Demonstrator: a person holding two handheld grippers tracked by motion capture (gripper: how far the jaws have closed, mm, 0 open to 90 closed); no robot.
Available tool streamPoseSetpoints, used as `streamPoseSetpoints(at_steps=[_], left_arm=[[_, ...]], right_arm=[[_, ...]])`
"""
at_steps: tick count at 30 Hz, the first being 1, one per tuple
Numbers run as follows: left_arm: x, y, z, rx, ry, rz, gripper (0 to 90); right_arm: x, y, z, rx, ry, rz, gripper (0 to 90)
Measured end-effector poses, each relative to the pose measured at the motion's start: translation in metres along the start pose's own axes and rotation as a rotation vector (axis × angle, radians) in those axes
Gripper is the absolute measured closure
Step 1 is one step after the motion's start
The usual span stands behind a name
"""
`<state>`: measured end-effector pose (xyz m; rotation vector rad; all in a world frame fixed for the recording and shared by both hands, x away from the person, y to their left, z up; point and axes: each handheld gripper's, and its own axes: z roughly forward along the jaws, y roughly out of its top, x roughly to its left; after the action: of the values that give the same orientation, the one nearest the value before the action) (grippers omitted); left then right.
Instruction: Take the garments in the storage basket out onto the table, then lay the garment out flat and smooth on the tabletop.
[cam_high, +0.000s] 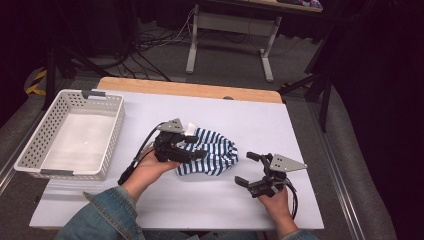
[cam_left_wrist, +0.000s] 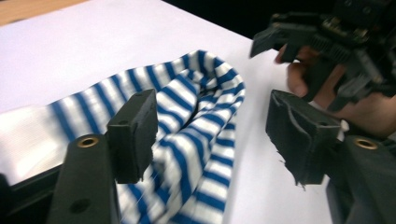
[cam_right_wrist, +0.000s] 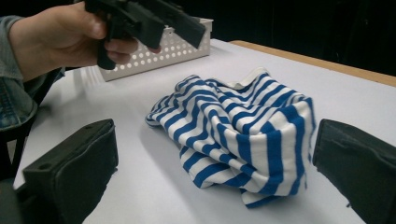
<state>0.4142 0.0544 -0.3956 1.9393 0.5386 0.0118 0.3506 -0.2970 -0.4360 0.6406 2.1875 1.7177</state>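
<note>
Both grippers (cam_high: 197, 148) (cam_high: 248, 169) low beside the striped cloth (cam_high: 212, 157), fingers apart.

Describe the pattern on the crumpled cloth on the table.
Blue and white stripes on the cloth, clearest in the right gripper view.

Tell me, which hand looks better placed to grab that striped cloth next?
Probably the left. The left gripper hangs right over the striped cloth, jaws open with fabric between them. The right gripper waits open beside the cloth, apart from it.

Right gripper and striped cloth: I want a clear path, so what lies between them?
Bare white table between right gripper and cloth, seen in the high view.
</note>
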Motion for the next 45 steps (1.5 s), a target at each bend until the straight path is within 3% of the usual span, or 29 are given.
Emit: streamPoseSetpoints(at_steps=[3,4,5,9,13,21,29,37,41,45], left_arm=[[0.001,-0.006,-0.014,-0.018,0.054,-0.001,30.8],[0.001,-0.006,-0.014,-0.018,0.054,-0.001,30.1],[0.002,-0.009,-0.022,-0.032,0.085,0.006,30.1],[0.002,-0.016,-0.035,-0.043,0.145,0.014,28.2],[0.005,-0.019,-0.041,-0.035,0.169,0.009,28.2],[0.01,-0.025,-0.054,-0.051,0.175,-0.019,27.4],[0.014,-0.032,-0.062,-0.041,0.179,-0.035,24.7],[0.012,-0.037,-0.067,-0.032,0.193,-0.038,24.6],[0.011,-0.04,-0.066,-0.022,0.19,-0.043,25.8],[0.01,-0.043,-0.065,-0.01,0.192,-0.042,26.5]], right_arm=[[-0.002,0.006,-0.002,0.031,-0.014,0.016,3.1],[-0.002,0.006,-0.002,0.031,-0.014,0.016,3.1],[-0.002,0.01,-0.002,0.046,-0.022,0.017,4.8],[-0.006,0.026,0.003,0.105,-0.037,0.004,12.5],[-0.01,0.04,0.01,0.133,-0.032,-0.006,17.9],[-0.018,0.059,0.021,0.167,-0.046,-0.017,24.8],[-0.037,0.078,0.042,0.224,-0.041,0.003,35.5],[-0.047,0.095,0.077,0.307,-0.058,-0.017,46.8],[-0.047,0.096,0.098,0.353,-0.05,-0.039,49.0],[-0.053,0.096,0.118,0.396,-0.059,-0.028,49.1]])
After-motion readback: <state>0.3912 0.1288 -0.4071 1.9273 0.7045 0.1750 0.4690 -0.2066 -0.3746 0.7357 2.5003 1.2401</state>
